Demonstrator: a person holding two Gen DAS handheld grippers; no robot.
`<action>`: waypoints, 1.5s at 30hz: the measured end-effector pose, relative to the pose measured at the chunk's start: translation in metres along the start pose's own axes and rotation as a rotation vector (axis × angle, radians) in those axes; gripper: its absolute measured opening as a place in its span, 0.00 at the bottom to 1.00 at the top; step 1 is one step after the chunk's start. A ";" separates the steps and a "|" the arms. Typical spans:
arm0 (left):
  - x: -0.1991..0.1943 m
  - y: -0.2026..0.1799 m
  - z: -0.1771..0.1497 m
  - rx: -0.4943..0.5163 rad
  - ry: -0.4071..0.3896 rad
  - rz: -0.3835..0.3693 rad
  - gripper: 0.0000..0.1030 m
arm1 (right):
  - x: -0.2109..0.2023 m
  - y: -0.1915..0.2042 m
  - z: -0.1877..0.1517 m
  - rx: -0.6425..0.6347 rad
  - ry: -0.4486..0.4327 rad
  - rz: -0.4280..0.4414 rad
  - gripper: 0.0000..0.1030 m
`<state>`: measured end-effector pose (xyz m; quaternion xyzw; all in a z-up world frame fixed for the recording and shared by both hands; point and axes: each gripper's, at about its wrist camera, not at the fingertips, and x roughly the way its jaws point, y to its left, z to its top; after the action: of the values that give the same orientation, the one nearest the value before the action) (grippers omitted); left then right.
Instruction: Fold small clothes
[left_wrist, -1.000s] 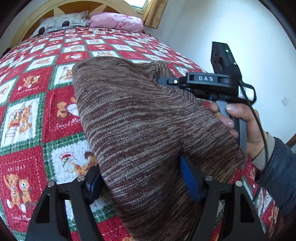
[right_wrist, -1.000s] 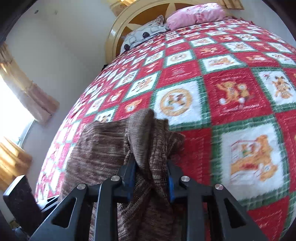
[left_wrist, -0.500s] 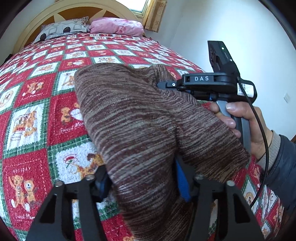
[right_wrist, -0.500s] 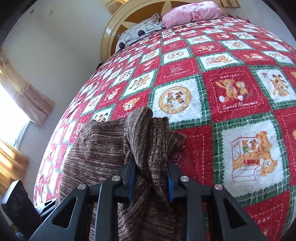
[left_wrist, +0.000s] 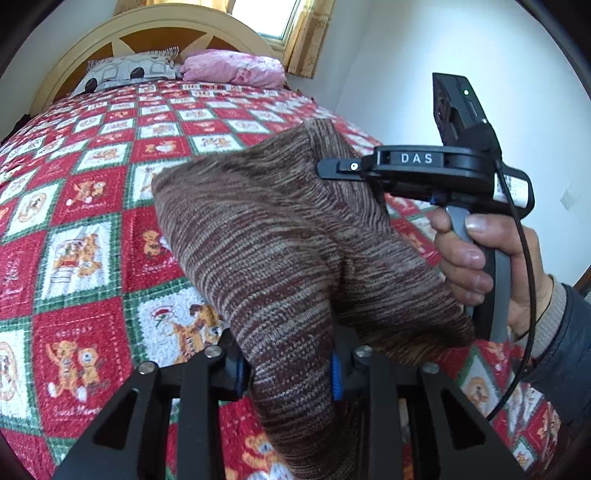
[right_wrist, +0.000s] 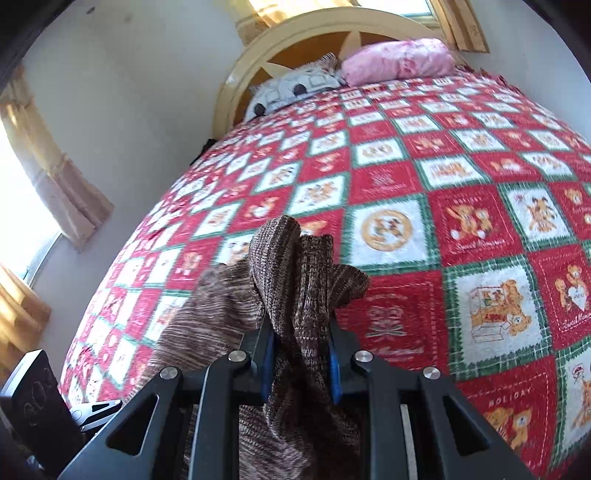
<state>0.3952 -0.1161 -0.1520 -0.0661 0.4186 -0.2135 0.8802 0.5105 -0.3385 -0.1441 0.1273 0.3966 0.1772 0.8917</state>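
A brown marled knit sweater (left_wrist: 258, 240) hangs lifted above the red patchwork bedspread (left_wrist: 74, 258). My left gripper (left_wrist: 288, 369) has a thick fold of it between its blue pads, and its jaws are closing on the fabric. In the right wrist view, my right gripper (right_wrist: 299, 350) is shut on a bunched edge of the sweater (right_wrist: 306, 277), which sticks up past the fingertips. A person's hand (left_wrist: 465, 258) grips the right gripper's handle at the right of the left wrist view. The sweater's lower part is hidden under both grippers.
The bedspread (right_wrist: 480, 221) stretches back to a pink pillow (left_wrist: 232, 68) and a grey patterned pillow (left_wrist: 125, 70) against a curved wooden headboard (right_wrist: 236, 74). A white wall (left_wrist: 406, 55) stands close beside the bed. Curtains (right_wrist: 55, 177) hang on the other side.
Both grippers have risen and the sweater has come up off the bedspread with them. The left jaws have narrowed from wide apart onto the fabric fold.
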 end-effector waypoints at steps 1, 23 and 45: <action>-0.005 -0.001 0.000 0.002 -0.008 0.000 0.32 | -0.003 0.006 -0.001 -0.006 -0.002 0.002 0.22; -0.117 0.007 -0.054 -0.021 -0.109 0.130 0.32 | -0.029 0.126 -0.041 -0.089 0.008 0.171 0.22; -0.195 0.066 -0.121 -0.179 -0.166 0.228 0.32 | 0.020 0.256 -0.080 -0.185 0.100 0.302 0.22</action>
<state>0.2144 0.0346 -0.1107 -0.1137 0.3667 -0.0681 0.9209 0.4077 -0.0922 -0.1152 0.0936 0.3989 0.3510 0.8420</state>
